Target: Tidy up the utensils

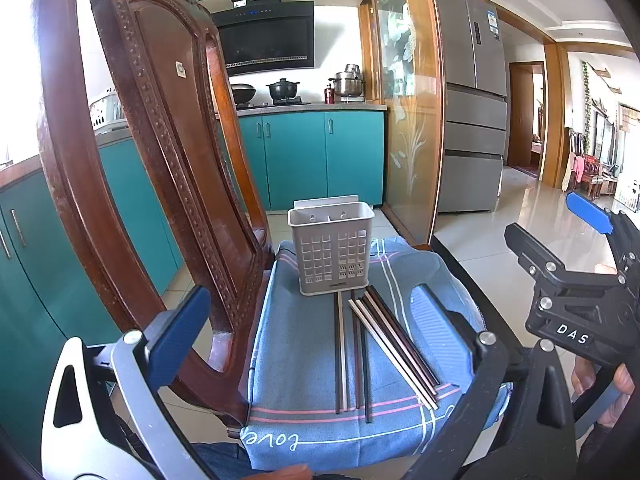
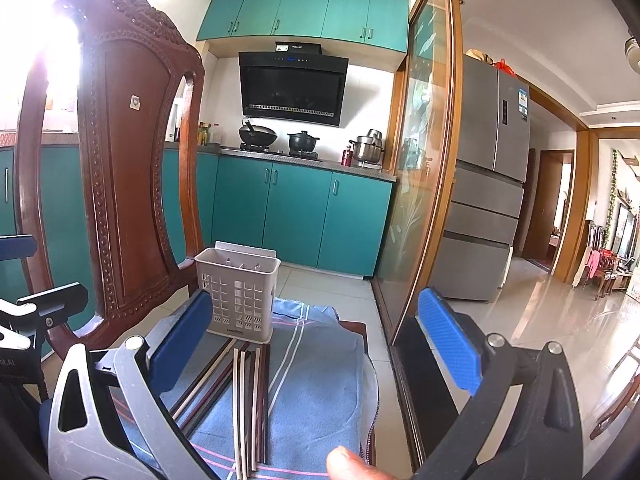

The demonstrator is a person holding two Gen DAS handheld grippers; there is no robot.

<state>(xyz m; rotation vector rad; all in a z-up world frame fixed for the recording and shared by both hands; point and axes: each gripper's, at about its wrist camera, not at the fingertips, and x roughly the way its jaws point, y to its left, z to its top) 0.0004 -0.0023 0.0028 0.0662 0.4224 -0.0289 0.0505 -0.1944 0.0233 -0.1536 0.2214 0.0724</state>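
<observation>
Several long chopsticks (image 1: 372, 344) (image 2: 248, 392), dark and pale ones, lie loose on a blue cloth (image 1: 288, 360) (image 2: 320, 380) spread over a chair seat. A grey-white perforated utensil holder (image 1: 331, 248) (image 2: 238, 292) stands upright at the cloth's far end, just beyond the chopstick tips; it looks empty. My left gripper (image 1: 312, 300) hangs open above the near end of the chopsticks, holding nothing. My right gripper (image 2: 316, 320) is also open and holds nothing, to the right of the chopsticks; it shows in the left wrist view at the right edge (image 1: 568, 272).
A carved wooden chair back (image 1: 160, 160) (image 2: 120, 180) rises close on the left. A glass sliding door in a wooden frame (image 1: 412, 120) stands right of the seat, with a fridge (image 1: 472, 120) behind it. Teal kitchen cabinets (image 2: 300, 216) and tiled floor lie beyond.
</observation>
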